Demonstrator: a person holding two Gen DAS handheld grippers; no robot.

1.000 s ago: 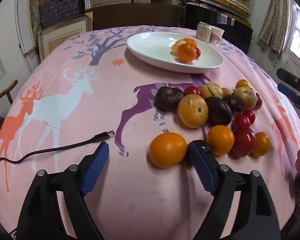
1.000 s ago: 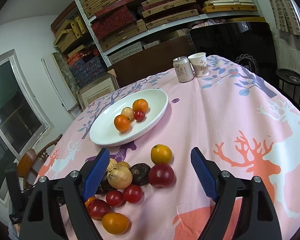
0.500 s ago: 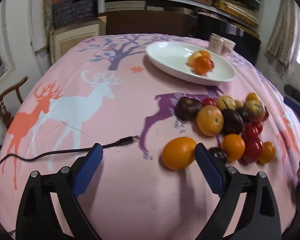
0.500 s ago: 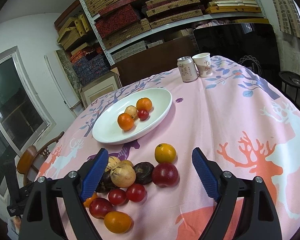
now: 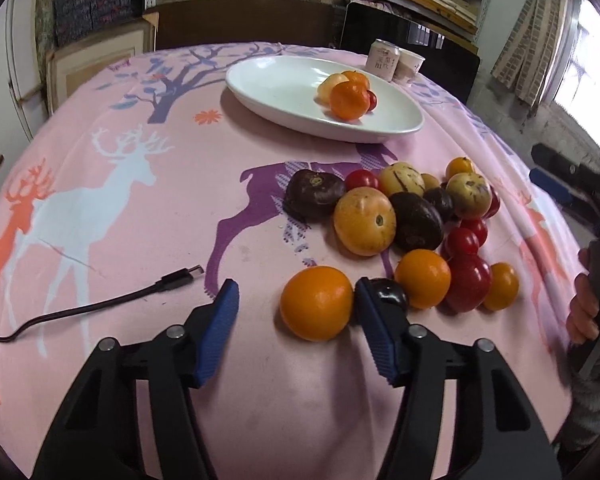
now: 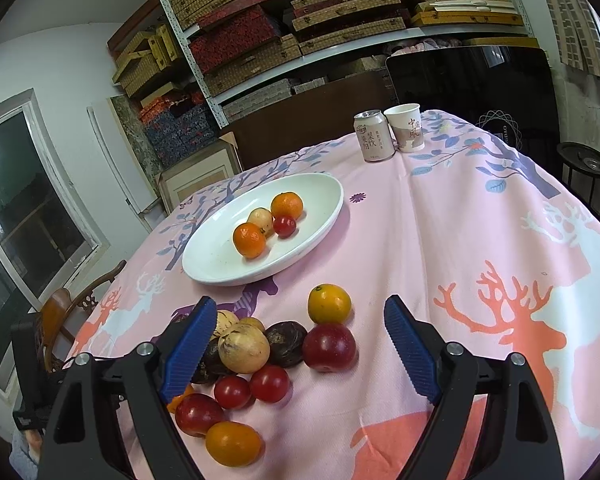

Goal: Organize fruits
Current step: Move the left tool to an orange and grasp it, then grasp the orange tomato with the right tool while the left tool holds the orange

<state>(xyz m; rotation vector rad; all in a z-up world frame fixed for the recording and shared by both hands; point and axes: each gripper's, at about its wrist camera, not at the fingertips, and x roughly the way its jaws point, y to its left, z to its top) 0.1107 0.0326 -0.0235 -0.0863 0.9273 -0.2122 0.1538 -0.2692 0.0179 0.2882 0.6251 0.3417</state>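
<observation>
The left gripper is closing its jaws around the orange at lower centre of the left wrist view. The right pad seems to be touching the orange's side, though the view leaves that unsure; the left pad is standing clear. Being pushed off-centre, the orange could roll leftward across the counter. That pad is also crowding a dark fruit and may be nudging the heap. The right gripper is hovering spread over the fruit pile. The white plate is waiting at upper centre.

Four fruits lie in one white dish; one can and one paper cup stand behind.
</observation>
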